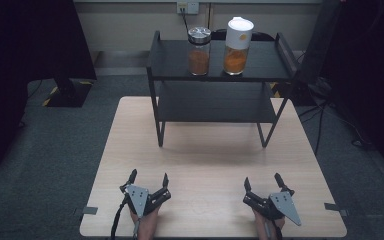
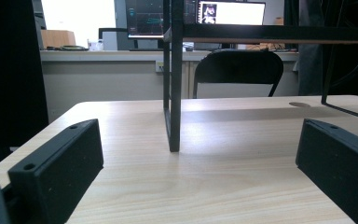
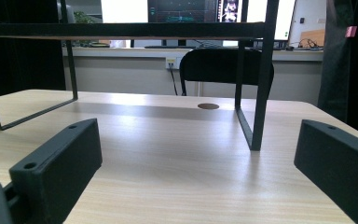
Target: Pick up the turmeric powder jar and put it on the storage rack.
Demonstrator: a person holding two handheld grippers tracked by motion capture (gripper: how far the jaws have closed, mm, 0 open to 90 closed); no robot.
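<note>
Both grippers rested at the near edge of the table [image 1: 210, 150], jaws spread wide and holding nothing: the left gripper [image 1: 149, 178] toward the near left corner, the right gripper [image 1: 263, 181] toward the near right. Ahead of them a black two-tier shelf [image 1: 175, 62] stood at the table's far edge. On its top tier were two jars side by side, well apart from either gripper: a metal-lidded jar [image 1: 199, 51] of brownish powder near the middle, and a white-capped jar [image 1: 237, 46] of orange powder just to its right. By my judgement the work had not begun; this was the ready pose. A next move would call for lifting one gripper, reaching forward and up to the top tier, and closing around a jar's body without bumping its neighbour
</note>
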